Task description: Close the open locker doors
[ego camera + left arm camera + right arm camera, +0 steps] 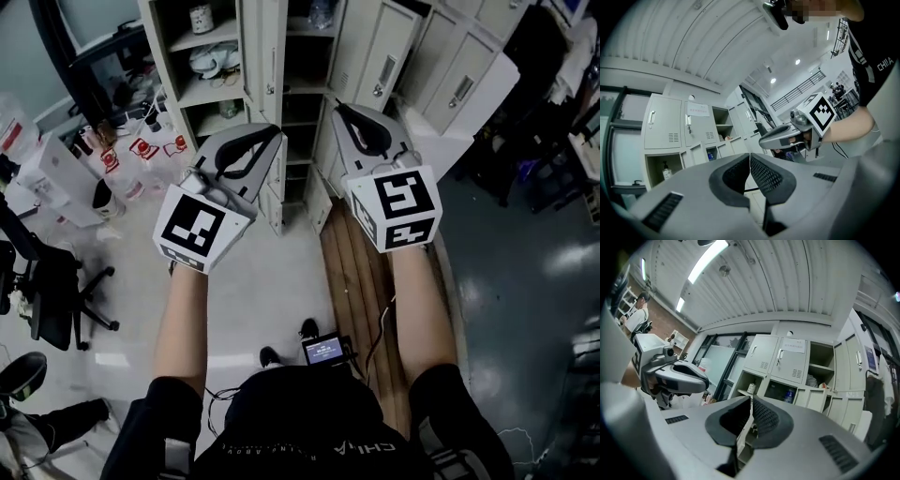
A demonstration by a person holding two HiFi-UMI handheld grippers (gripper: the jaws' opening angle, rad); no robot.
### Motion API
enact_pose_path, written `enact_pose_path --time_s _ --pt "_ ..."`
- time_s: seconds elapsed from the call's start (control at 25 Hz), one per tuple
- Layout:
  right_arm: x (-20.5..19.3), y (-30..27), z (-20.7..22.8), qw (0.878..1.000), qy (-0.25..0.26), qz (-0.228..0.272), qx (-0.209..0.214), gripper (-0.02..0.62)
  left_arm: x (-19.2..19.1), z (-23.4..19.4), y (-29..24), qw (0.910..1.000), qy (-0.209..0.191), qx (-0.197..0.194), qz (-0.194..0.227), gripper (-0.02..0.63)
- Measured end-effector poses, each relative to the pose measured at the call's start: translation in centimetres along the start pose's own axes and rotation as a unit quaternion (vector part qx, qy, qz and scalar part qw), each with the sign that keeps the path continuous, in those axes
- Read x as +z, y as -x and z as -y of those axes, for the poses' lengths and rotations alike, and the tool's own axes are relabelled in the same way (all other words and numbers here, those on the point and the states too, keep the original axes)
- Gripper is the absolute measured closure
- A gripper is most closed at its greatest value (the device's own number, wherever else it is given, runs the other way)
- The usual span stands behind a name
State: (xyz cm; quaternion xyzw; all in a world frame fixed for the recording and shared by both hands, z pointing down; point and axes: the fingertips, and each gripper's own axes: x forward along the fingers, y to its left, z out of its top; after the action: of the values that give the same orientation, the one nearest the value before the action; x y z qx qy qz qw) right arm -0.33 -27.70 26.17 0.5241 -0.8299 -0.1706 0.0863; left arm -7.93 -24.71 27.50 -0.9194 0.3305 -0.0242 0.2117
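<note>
Jaws closed and empty on left gripper (750,159) and right gripper (751,404), both facing locker bank (761,359). One open compartment contains a bottle (788,395).

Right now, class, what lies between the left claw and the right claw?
In the head view, only the open locker column shows between left claw and right claw.

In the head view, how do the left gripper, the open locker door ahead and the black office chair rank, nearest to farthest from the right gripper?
1. Left gripper, just left of the right gripper.
2. Open locker door, ahead and slightly right.
3. Black office chair, far left on the floor.
</note>
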Motion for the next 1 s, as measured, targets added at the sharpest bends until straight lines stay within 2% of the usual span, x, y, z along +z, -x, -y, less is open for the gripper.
enact_pose_path --time_s 0.24,0.36,0.44,0.56,0.76,0.88,1.0 --pt "-1.4 2.7 -2.2 1.0 -0.01 -0.025 -0.004 0.554 -1.5 2.0 2.8 0.9991 0.039 0.013 -0.009 0.584" --pt "-1.5 4.3 -2.2 0.999 -0.04 -0.015 0.004 0.554 -1.7 3.4 3.9 0.9957 0.087 0.029 -0.018 0.584" --pt "-1.5 5.6 -2.0 0.998 -0.059 -0.007 0.007 0.555 -1.1 4.2 4.6 0.9918 0.123 0.034 -0.003 0.584" --pt "-2.4 7.5 -1.2 0.999 -0.049 -0.012 0.009 0.555 -0.1 6.0 4.1 0.9877 0.154 0.022 0.016 0.586" --pt "-4.6 9.6 1.2 0.996 -0.082 -0.01 0.021 0.555 -0.3 9.0 1.6 0.9879 0.154 0.018 0.006 0.586" --pt "-4.4 10.3 1.6 0.992 -0.118 0.008 0.04 0.555 -0.2 10.3 0.8 0.9907 0.136 0.013 0.004 0.586" --pt "-4.3 10.5 2.0 0.993 -0.11 0.01 0.039 0.555 0.0 10.6 0.1 0.9927 0.119 0.019 0.0 0.586"
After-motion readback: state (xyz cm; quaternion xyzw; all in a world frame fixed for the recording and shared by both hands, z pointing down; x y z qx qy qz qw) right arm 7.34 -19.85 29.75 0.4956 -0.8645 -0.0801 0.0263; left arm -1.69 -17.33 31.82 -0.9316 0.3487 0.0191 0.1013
